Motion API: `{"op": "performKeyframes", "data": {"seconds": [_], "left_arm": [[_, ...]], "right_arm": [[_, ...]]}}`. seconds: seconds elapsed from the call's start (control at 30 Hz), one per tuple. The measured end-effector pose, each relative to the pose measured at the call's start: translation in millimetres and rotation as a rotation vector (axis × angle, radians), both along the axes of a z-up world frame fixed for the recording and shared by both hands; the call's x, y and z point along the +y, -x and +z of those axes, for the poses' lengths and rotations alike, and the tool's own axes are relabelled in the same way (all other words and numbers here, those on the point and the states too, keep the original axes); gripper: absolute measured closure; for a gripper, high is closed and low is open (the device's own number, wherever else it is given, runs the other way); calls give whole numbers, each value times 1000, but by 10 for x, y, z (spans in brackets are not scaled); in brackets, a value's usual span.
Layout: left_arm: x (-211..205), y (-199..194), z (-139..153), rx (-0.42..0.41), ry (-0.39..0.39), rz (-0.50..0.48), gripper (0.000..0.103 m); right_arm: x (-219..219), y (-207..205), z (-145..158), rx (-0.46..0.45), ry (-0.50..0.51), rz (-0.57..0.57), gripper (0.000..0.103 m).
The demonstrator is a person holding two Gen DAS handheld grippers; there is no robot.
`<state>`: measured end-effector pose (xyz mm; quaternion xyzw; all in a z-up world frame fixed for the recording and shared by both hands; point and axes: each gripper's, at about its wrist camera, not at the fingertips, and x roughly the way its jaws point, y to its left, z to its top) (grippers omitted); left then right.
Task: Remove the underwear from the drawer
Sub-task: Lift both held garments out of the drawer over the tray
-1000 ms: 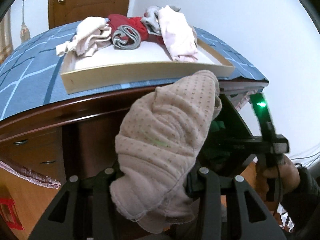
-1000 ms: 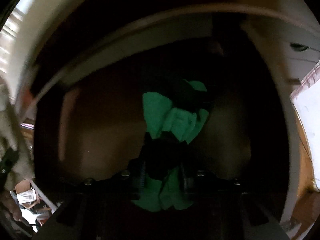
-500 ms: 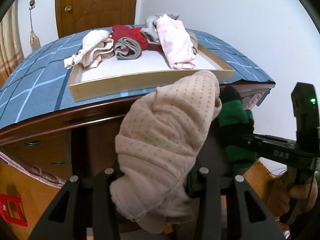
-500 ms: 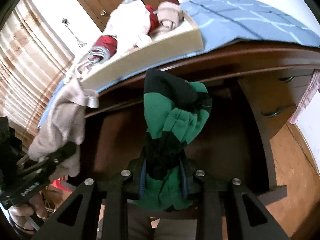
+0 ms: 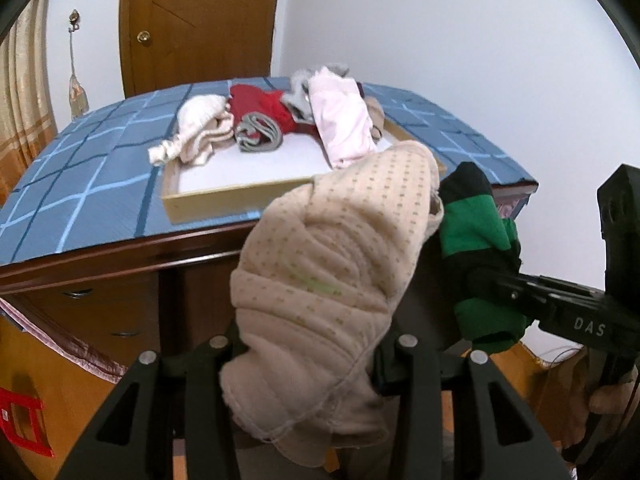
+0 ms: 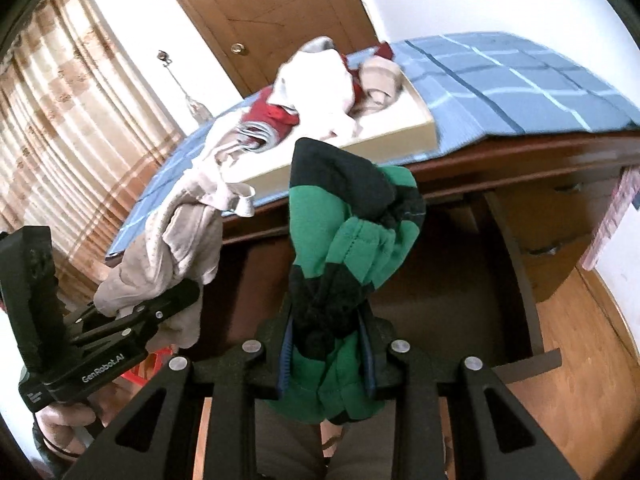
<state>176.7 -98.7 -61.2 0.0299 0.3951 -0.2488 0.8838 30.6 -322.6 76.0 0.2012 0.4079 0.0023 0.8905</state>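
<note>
My left gripper is shut on a beige dotted pair of underwear, which bulges up between its fingers and hides their tips. My right gripper is shut on a green and black striped pair that stands up out of the jaws. Both are held in the air in front of the desk, side by side. The striped pair shows just right of the beige one. Below the right gripper lies the open drawer, dark inside. On the desk, a shallow wooden tray holds several crumpled garments.
A blue checked cloth covers the desk top. Small drawers with metal handles flank the opening. A wooden door and a curtain stand behind. A hand grips the right tool. The floor is wood.
The right gripper came up out of the dark drawer with the striped pair and now hangs beside the left one. The left gripper rose a little with the beige pair.
</note>
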Motion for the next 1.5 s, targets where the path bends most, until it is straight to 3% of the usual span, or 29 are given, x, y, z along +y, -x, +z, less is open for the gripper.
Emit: {"op": "performKeyframes", "data": {"seconds": [1.0,1.5], "left_arm": [[447,-46,373,-66,130,97,62],[367,-243,552,-141,135,149,62]], "right_arm": [[513,-193,430,-126,-15,100,73],[696,-442,657,-218,10,121,73]]}}
